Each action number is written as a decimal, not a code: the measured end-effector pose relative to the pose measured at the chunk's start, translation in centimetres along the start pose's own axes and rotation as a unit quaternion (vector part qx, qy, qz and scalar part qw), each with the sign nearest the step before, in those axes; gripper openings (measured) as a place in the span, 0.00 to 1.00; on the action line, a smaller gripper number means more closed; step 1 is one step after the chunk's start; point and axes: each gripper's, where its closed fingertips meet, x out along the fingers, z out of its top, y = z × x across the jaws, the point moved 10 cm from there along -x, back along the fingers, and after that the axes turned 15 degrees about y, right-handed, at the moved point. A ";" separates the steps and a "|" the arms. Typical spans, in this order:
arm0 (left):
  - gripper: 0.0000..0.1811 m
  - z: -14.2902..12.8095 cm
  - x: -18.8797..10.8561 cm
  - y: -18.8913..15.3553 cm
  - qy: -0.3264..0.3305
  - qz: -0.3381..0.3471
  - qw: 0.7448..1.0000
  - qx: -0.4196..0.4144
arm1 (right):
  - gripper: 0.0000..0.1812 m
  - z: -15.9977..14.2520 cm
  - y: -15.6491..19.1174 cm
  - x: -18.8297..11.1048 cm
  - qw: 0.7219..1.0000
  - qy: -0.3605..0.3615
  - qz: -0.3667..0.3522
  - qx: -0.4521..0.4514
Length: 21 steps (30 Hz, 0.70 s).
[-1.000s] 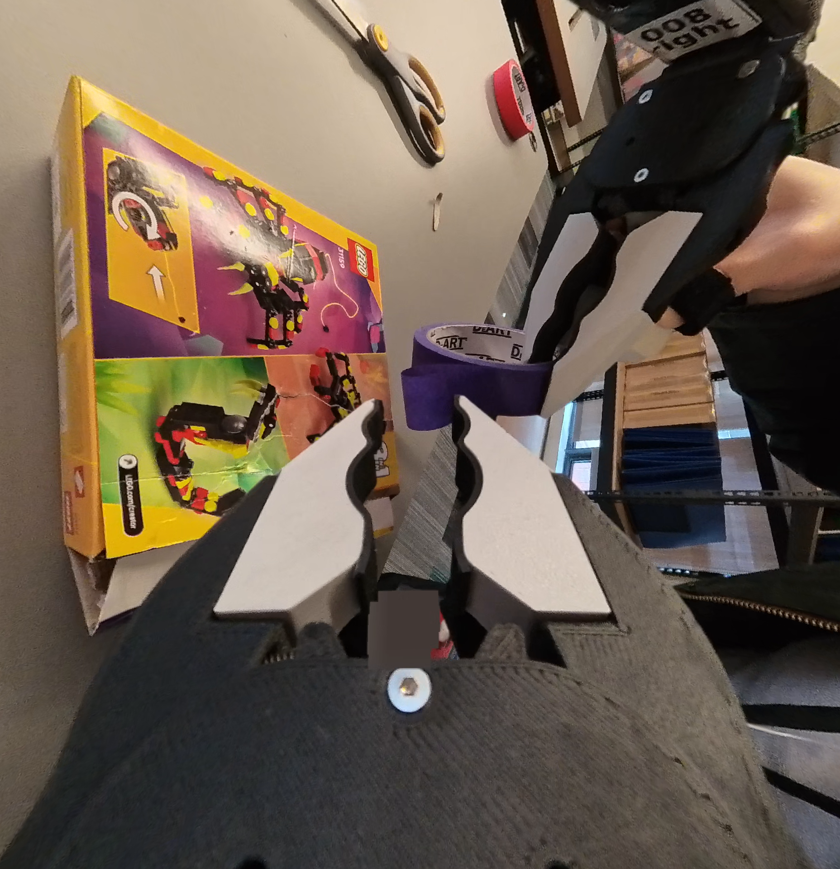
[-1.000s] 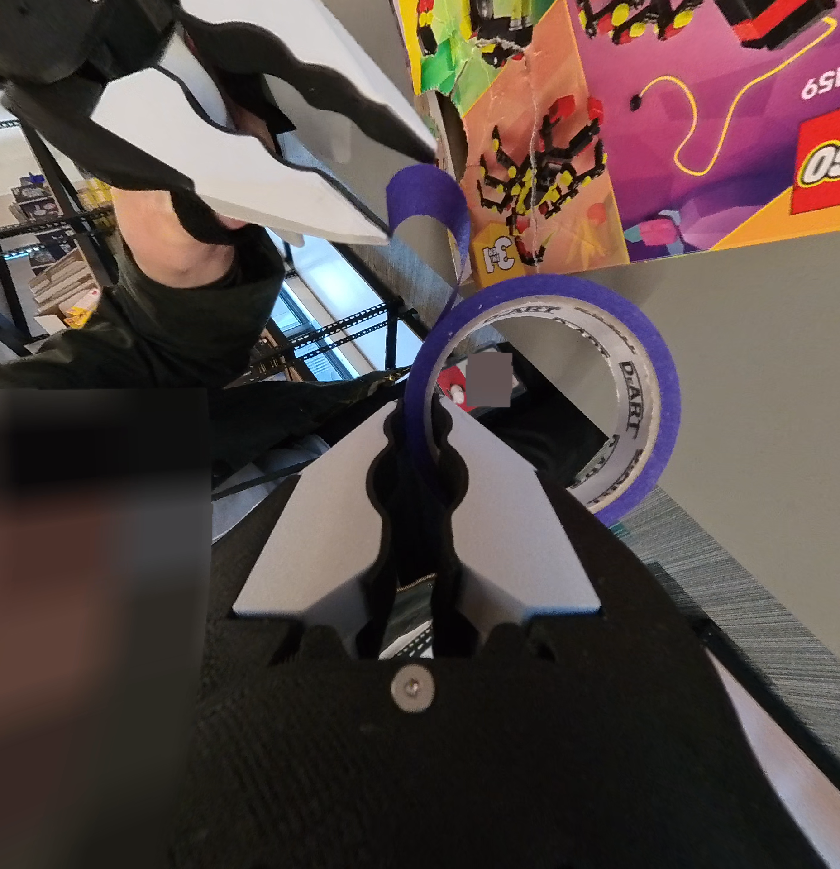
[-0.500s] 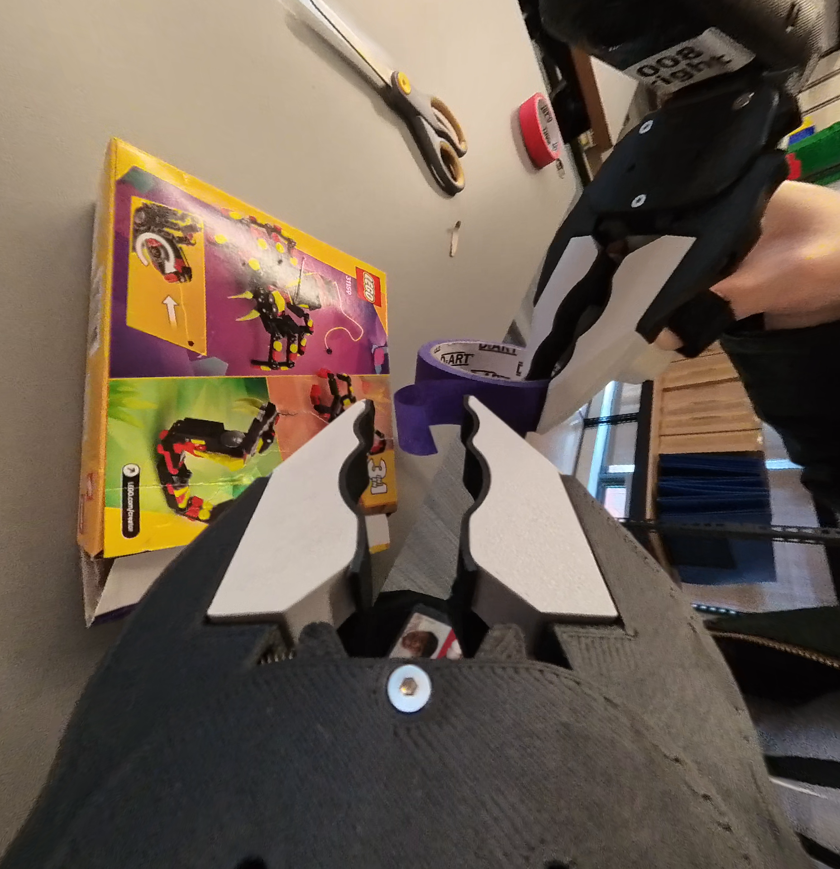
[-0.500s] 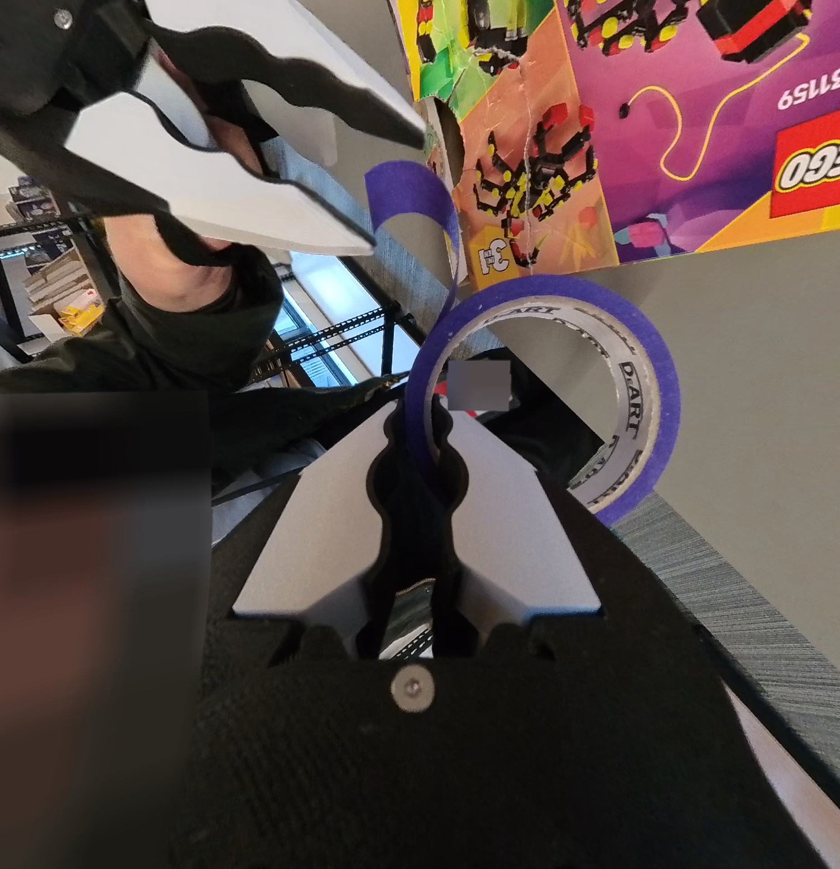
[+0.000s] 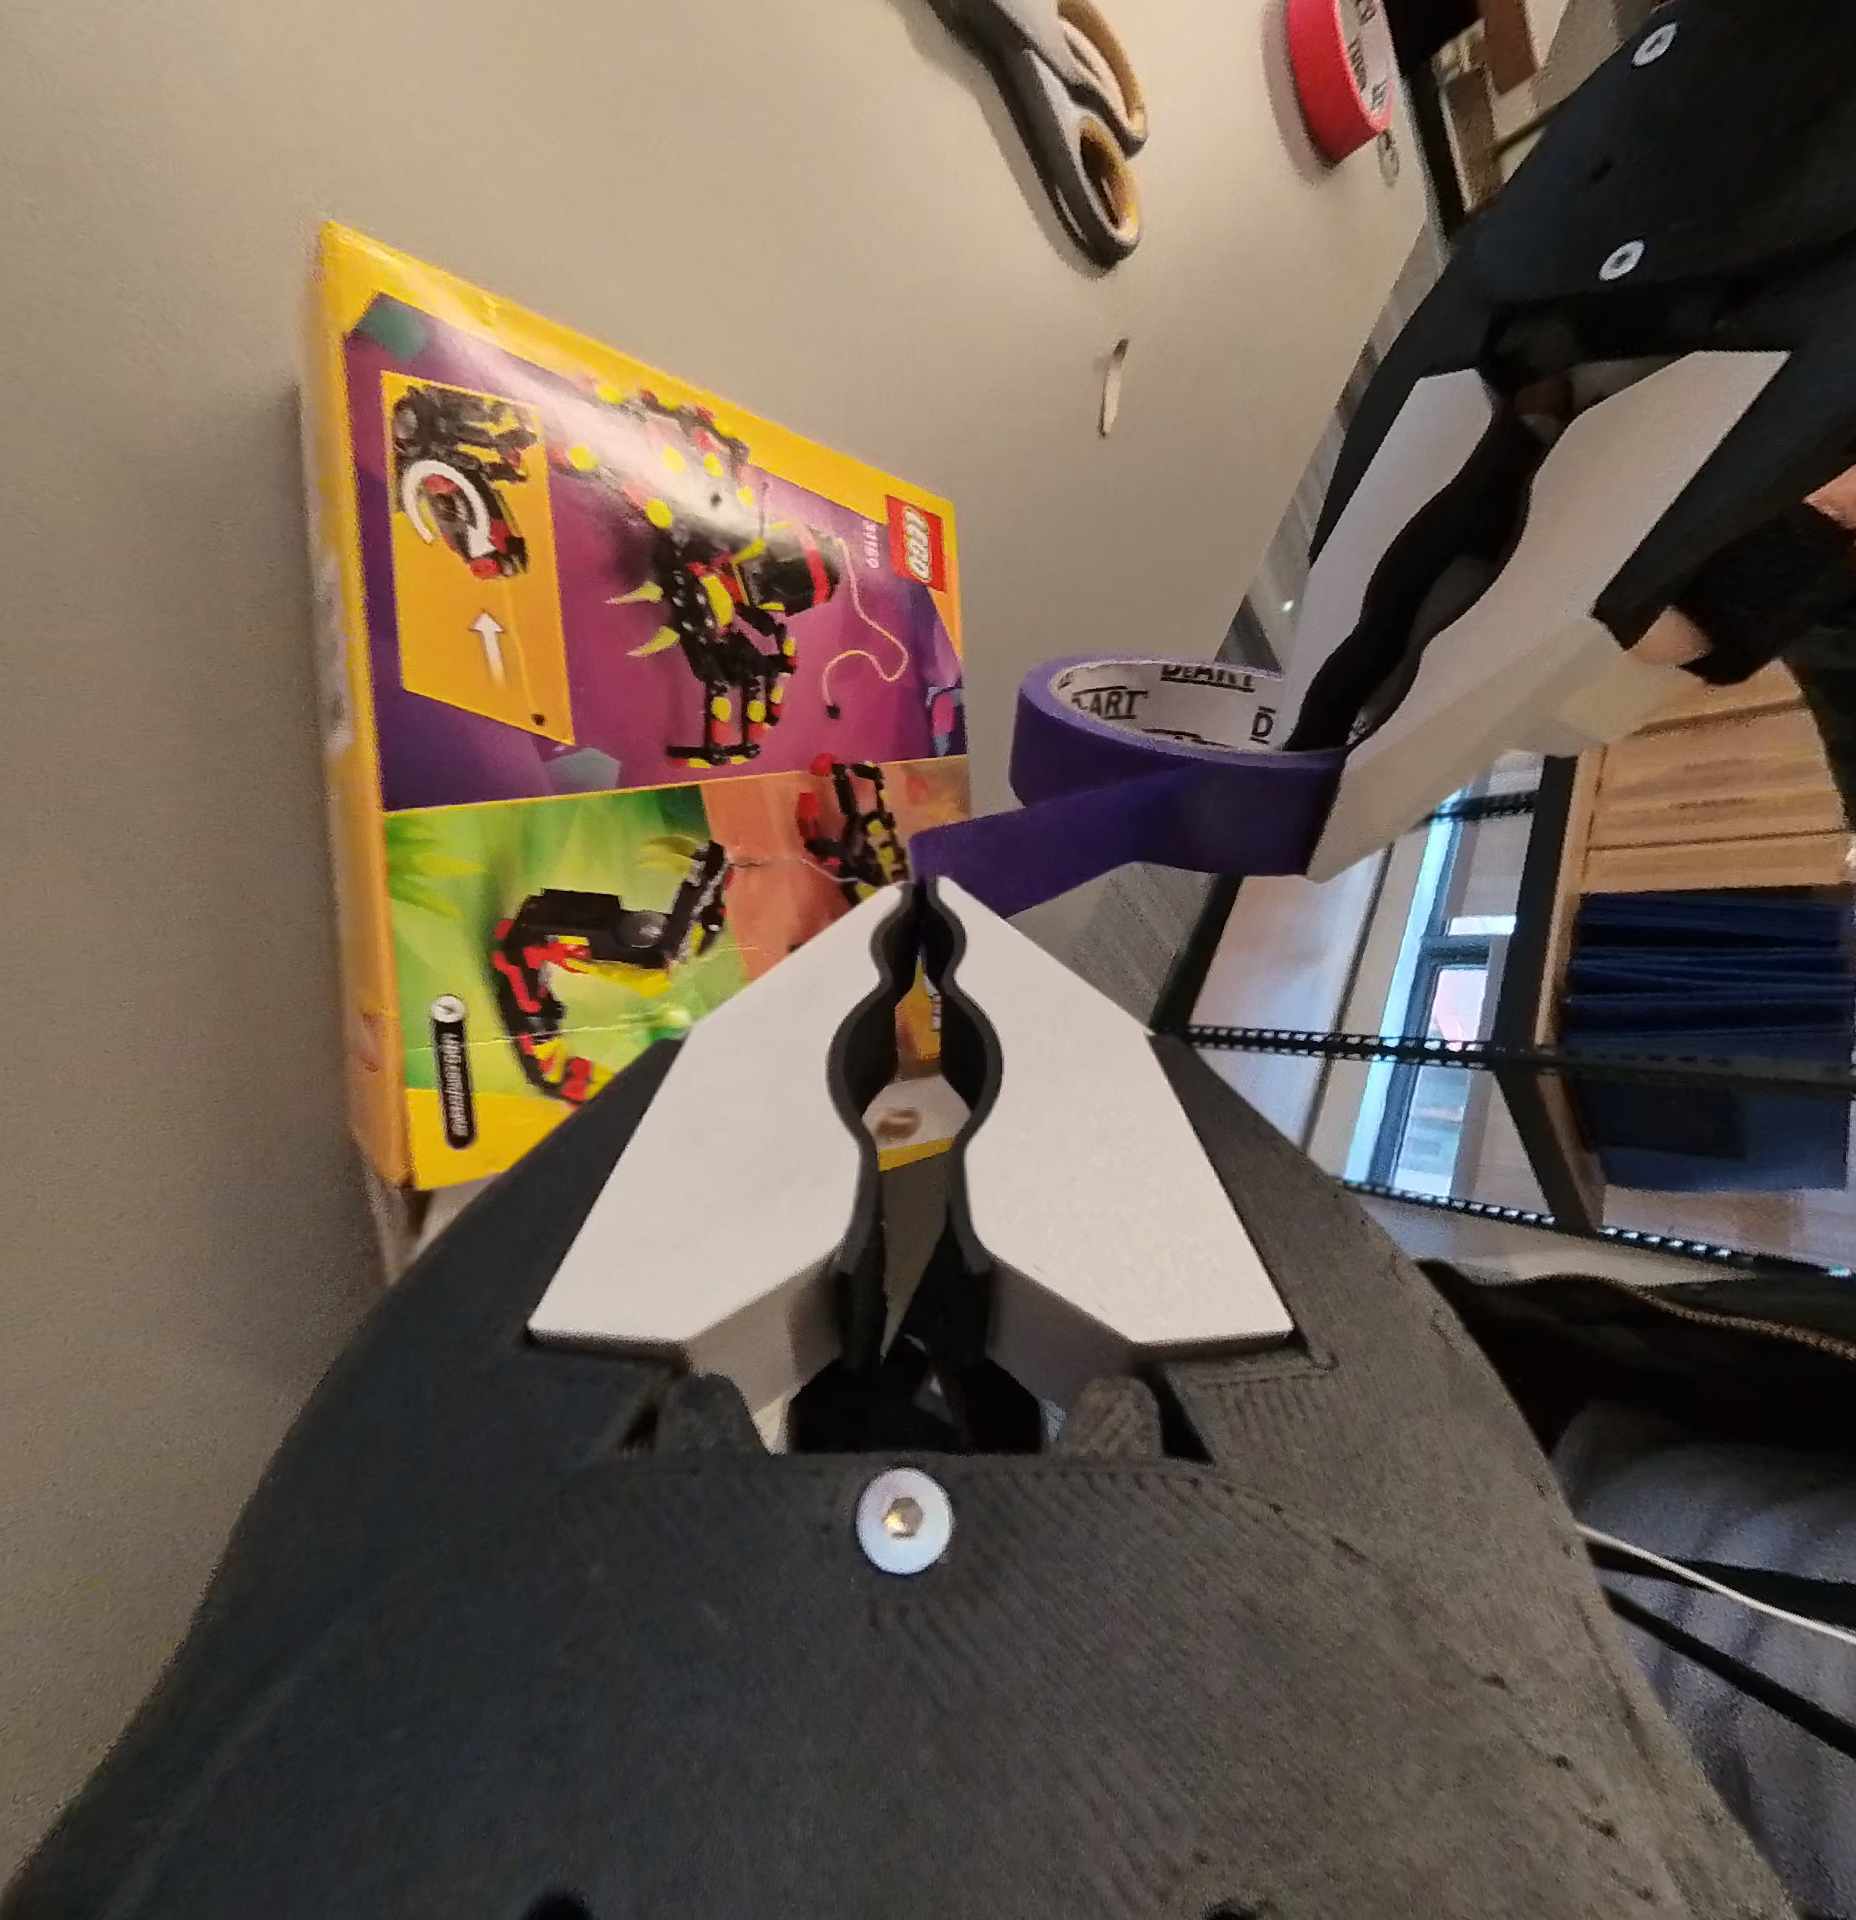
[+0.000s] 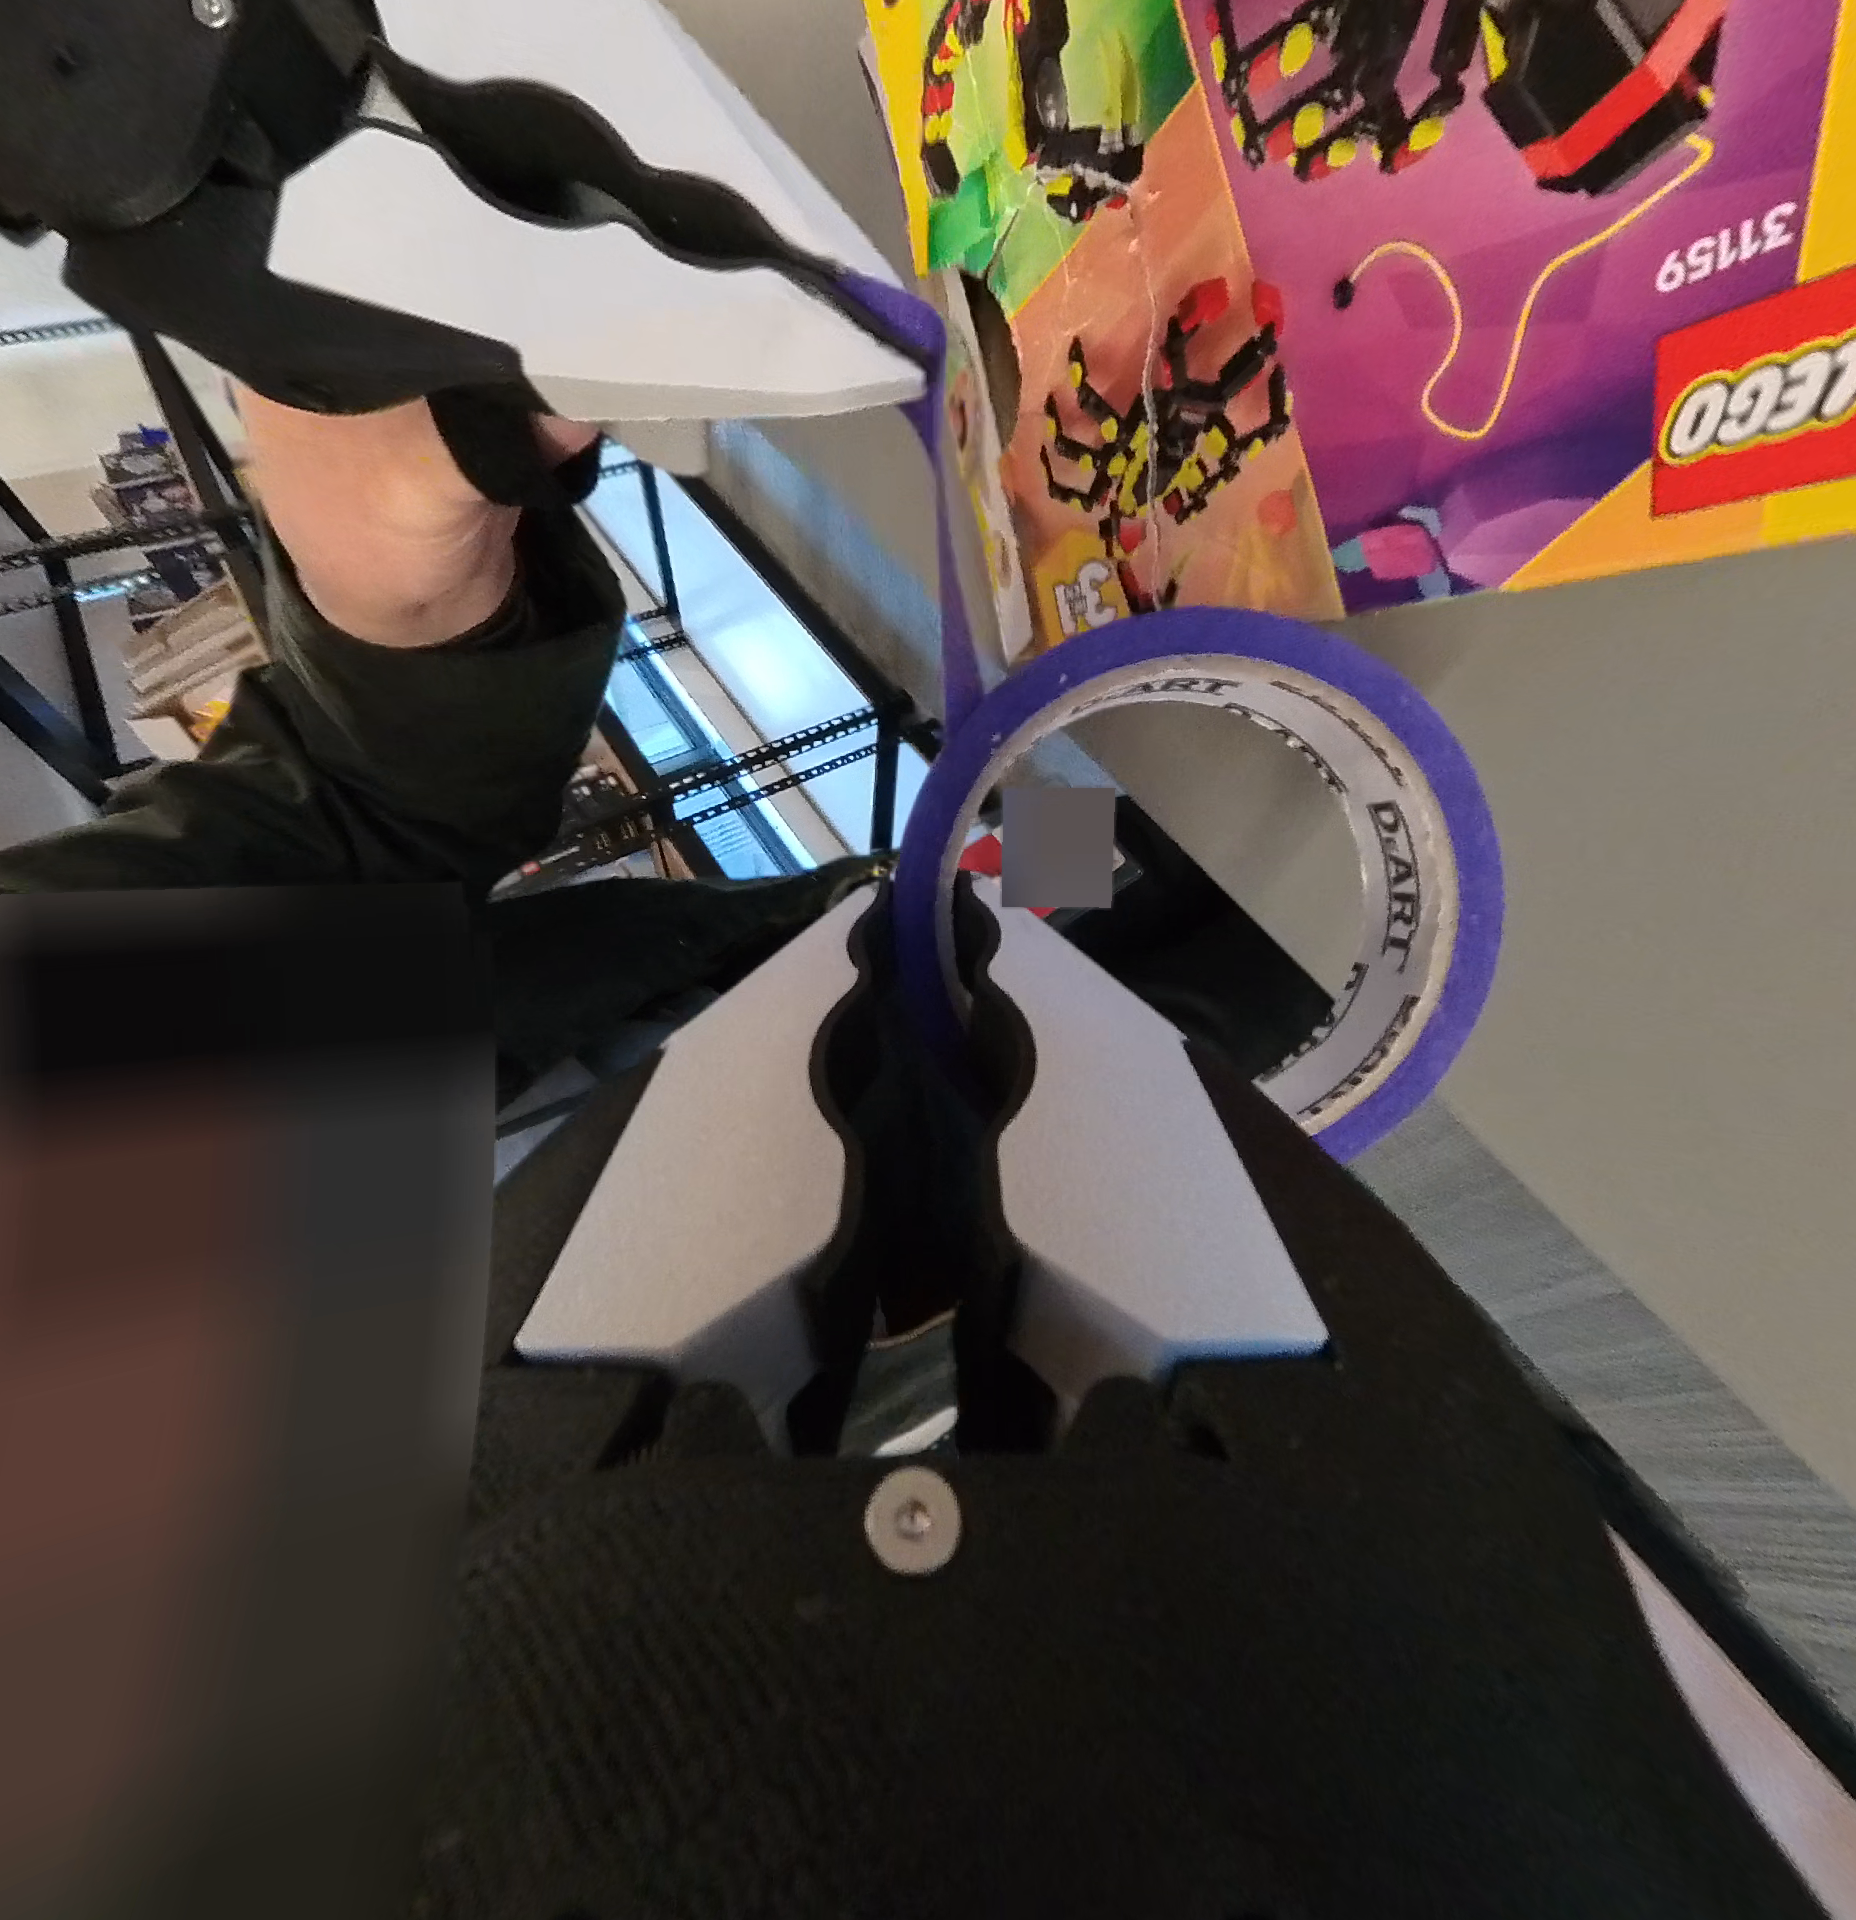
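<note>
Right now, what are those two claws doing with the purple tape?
A person holds a claw in each hand. The right claw is shut on the rim of the purple tape roll. The left claw pinches the loose tape end, stretched between them. A colourful toy box lies on the grey table, scissors farther off.

We see a plain grey tabletop (image 5: 695, 156) filling most of the left wrist view, its edge meeting grey ribbed carpet (image 6: 1589, 1278) in the right wrist view. Beyond it we make out black metal shelving (image 5: 1526, 1049) with perforated rails, wooden drawer units (image 5: 1724, 800) and a stack of dark blue folded items (image 5: 1713, 997). Daylight comes through a window (image 5: 1423, 1049) behind the racks, bright against the dim furniture. In the right wrist view we see more black racking (image 6: 758, 769) before pale glass, with shelves of small stacked goods (image 6: 165, 634) farther off.
</note>
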 end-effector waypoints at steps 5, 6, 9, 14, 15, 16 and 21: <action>0.00 1.4 0.2 1.5 0.073 0.021 0.997 0.012 | 0.06 1.9 0.4 0.3 1.000 0.021 0.001 0.007; 0.00 1.6 0.4 1.6 0.086 0.034 0.995 0.020 | 0.06 2.3 0.6 0.4 0.999 0.032 -0.002 0.010; 0.00 1.9 1.1 1.4 0.118 0.069 0.990 0.040 | 0.06 3.3 1.0 0.5 0.998 0.059 -0.008 0.022; 0.00 2.2 1.5 1.2 0.126 0.113 0.983 0.064 | 0.06 4.5 1.4 0.4 0.995 0.082 -0.014 0.057; 0.00 2.3 1.5 1.2 0.130 0.116 0.983 0.067 | 0.06 4.6 1.5 0.4 0.994 0.087 -0.015 0.063; 0.00 2.3 1.6 1.2 0.135 0.118 0.981 0.069 | 0.06 4.8 1.5 0.3 0.993 0.091 -0.015 0.072; 0.00 2.6 1.9 1.6 0.159 0.114 0.978 0.073 | 0.05 5.7 1.5 0.3 0.987 0.115 0.003 0.109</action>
